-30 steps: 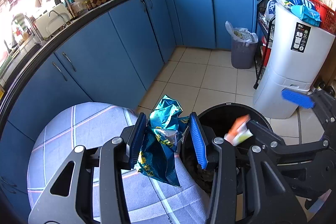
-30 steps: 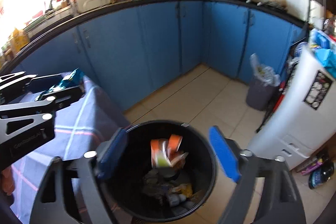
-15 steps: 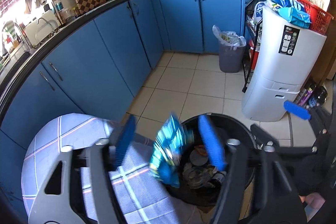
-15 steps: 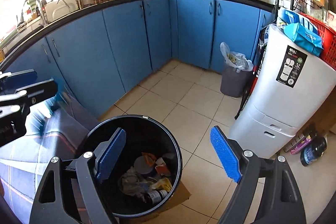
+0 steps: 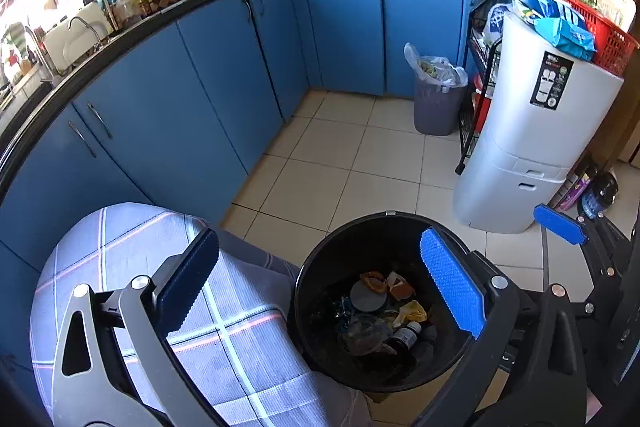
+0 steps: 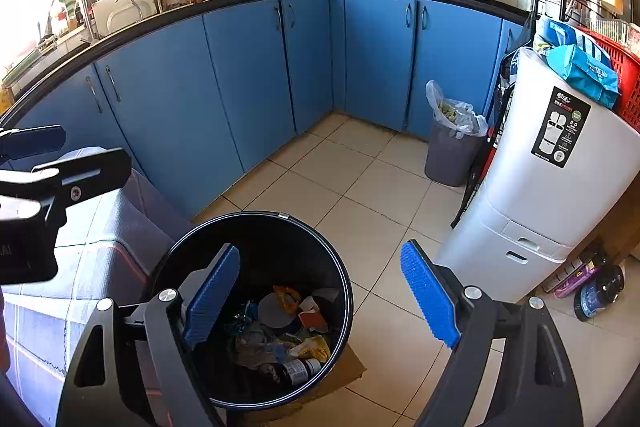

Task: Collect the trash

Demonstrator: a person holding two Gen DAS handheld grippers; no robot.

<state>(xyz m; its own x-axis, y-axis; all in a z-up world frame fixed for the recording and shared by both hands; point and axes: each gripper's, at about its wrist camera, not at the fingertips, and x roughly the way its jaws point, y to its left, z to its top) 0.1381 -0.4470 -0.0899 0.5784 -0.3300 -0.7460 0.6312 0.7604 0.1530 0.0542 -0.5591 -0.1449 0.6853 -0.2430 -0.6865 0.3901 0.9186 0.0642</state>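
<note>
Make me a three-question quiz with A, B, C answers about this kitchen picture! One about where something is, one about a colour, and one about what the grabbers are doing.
1. Where does the black bin stand?
A. on the counter
B. on the floor beside the checked cloth
C. on top of the white cabinet

2. What colour are the cupboard doors?
A. red
B. green
C. blue

3. How are the left gripper and right gripper?
A. both open and empty
B. both shut on wrappers
C. one holds a bottle

Answers:
1 B, its base rests on the tiles next to the cloth.
2 C, every door under the counter is blue.
3 A, the jaws stand wide apart with nothing between them.
</note>
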